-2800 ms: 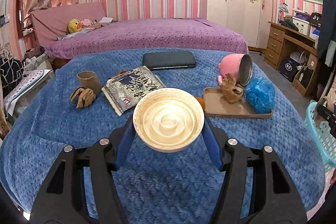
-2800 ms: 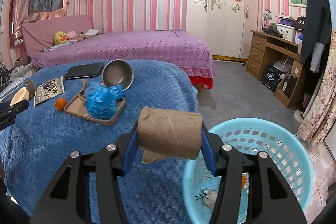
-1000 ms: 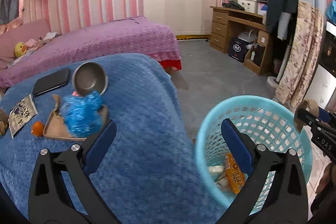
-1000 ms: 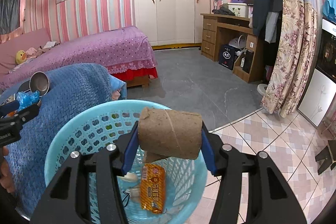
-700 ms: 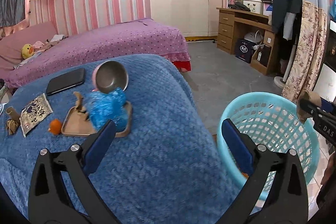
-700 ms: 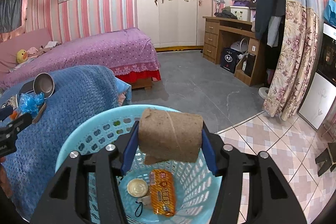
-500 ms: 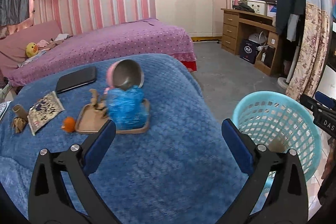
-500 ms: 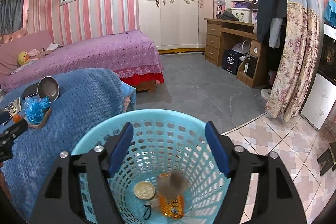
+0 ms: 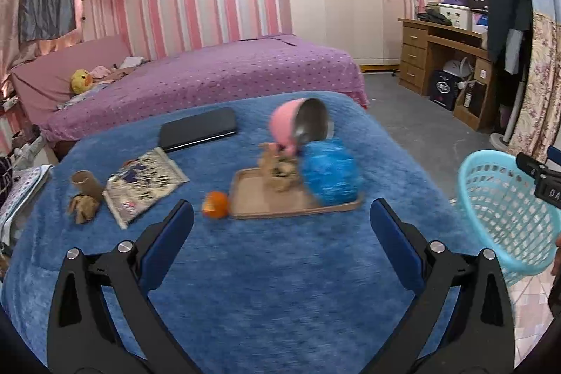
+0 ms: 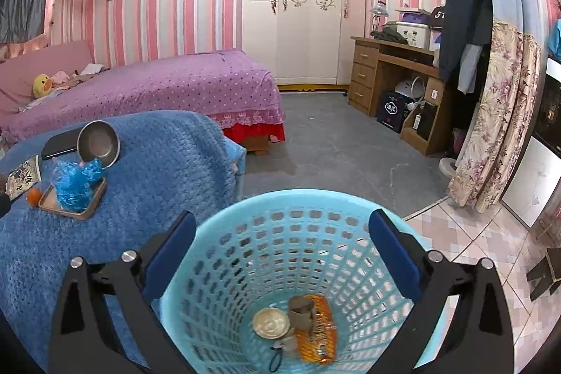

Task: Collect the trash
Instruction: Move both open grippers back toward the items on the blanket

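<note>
Both grippers' jaws gape empty, left gripper (image 9: 280,230) facing the table (image 9: 245,286), right gripper (image 10: 280,240) above the basket (image 10: 245,240).

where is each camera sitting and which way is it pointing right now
Left wrist: on the left tongs, open, above the blue blanket, facing the tray, pink bowl and bed; the right tongs' black tip shows beside the basket.
Right wrist: on the right tongs, open, looking down into the basket at the cardboard tube and wrapper.
Shared: basket, tray, bowl, blanket, bed.
</note>
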A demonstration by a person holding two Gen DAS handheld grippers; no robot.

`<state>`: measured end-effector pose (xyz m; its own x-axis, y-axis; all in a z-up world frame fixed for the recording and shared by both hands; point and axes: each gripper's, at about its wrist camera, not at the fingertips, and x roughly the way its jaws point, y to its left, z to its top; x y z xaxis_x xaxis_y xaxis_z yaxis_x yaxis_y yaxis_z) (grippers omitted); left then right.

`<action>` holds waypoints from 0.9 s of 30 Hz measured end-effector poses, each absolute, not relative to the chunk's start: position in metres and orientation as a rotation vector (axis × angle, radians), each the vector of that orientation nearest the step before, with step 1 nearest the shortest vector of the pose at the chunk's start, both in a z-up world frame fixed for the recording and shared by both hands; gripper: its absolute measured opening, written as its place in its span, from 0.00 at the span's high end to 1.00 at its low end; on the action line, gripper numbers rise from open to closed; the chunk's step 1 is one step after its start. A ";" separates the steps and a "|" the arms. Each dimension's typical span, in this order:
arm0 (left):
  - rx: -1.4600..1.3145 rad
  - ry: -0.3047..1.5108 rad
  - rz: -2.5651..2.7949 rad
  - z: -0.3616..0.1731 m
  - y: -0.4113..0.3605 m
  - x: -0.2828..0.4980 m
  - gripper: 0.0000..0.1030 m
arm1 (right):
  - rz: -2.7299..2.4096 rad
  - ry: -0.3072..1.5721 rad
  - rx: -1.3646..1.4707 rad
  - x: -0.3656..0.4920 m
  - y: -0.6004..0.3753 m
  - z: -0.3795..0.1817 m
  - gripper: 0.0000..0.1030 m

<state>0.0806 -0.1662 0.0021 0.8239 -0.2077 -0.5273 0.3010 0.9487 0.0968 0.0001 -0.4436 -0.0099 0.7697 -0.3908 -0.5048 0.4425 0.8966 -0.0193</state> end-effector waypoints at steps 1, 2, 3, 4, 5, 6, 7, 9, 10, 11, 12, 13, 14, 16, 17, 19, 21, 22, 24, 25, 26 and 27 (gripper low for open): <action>0.174 0.537 -0.261 0.000 -0.160 0.083 0.05 | -0.450 0.523 0.103 0.002 -0.440 -0.010 0.06; 0.168 0.538 -0.245 -0.002 -0.150 0.086 0.05 | -0.444 0.521 0.103 0.004 -0.435 -0.010 0.06; 0.166 0.543 -0.238 -0.003 -0.144 0.088 0.05 | -0.439 0.522 0.103 0.005 -0.432 -0.010 0.06; 0.165 0.550 -0.234 -0.004 -0.139 0.091 0.05 | -0.429 0.523 0.103 0.008 -0.427 -0.009 0.06; 0.164 0.554 -0.232 -0.005 -0.135 0.093 0.05 | -0.420 0.523 0.101 0.010 -0.423 -0.009 0.06; 0.160 0.556 -0.228 -0.004 -0.127 0.097 0.05 | -0.415 0.524 0.098 0.012 -0.419 -0.009 0.06; 0.154 0.554 -0.225 -0.003 -0.120 0.099 0.05 | -0.410 0.524 0.093 0.014 -0.414 -0.008 0.06; 0.143 0.552 -0.217 -0.003 -0.109 0.103 0.05 | -0.399 0.526 0.086 0.018 -0.405 -0.006 0.06; 0.137 0.552 -0.211 -0.004 -0.102 0.106 0.05 | -0.388 0.526 0.087 0.022 -0.398 -0.004 0.06; 0.129 0.553 -0.204 -0.004 -0.095 0.110 0.05 | -0.380 0.524 0.088 0.025 -0.395 -0.001 0.06; 0.124 0.556 -0.195 -0.005 -0.088 0.114 0.05 | -0.370 0.519 0.086 0.028 -0.389 0.003 0.06; 0.120 0.562 -0.176 -0.006 -0.080 0.119 0.05 | -0.363 0.516 0.082 0.031 -0.384 0.005 0.06; 0.115 0.566 -0.164 -0.007 -0.073 0.123 0.05 | -0.349 0.508 0.075 0.034 -0.378 0.010 0.06; 0.100 0.574 -0.146 -0.008 -0.059 0.131 0.05 | -0.327 0.497 0.061 0.041 -0.367 0.016 0.06; 0.094 0.576 -0.137 -0.008 -0.053 0.134 0.05 | -0.317 0.497 0.056 0.046 -0.362 0.018 0.06; 0.080 0.583 -0.117 -0.009 -0.039 0.141 0.05 | -0.297 0.500 0.054 0.058 -0.352 0.023 0.06; 0.057 0.600 -0.096 -0.011 -0.024 0.149 0.05 | -0.273 0.497 0.057 0.070 -0.341 0.026 0.06; 0.047 0.605 -0.086 -0.013 -0.017 0.151 0.05 | -0.265 0.498 0.057 0.074 -0.338 0.026 0.06; 0.040 0.612 -0.061 -0.016 -0.004 0.157 0.05 | -0.244 0.507 0.054 0.083 -0.330 0.024 0.06; 0.042 0.614 -0.050 -0.017 0.000 0.159 0.05 | -0.237 0.512 0.050 0.088 -0.326 0.022 0.06; 0.046 0.615 -0.041 -0.018 0.004 0.160 0.05 | -0.231 0.515 0.048 0.093 -0.323 0.021 0.06; 0.050 0.617 -0.033 -0.018 0.007 0.160 0.05 | -0.223 0.517 0.049 0.097 -0.319 0.018 0.06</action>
<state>0.1596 0.0071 -0.0185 0.8153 -0.0160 -0.5788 0.0457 0.9983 0.0368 0.0968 -0.3194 0.0183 0.8459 -0.1986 -0.4950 0.2233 0.9747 -0.0096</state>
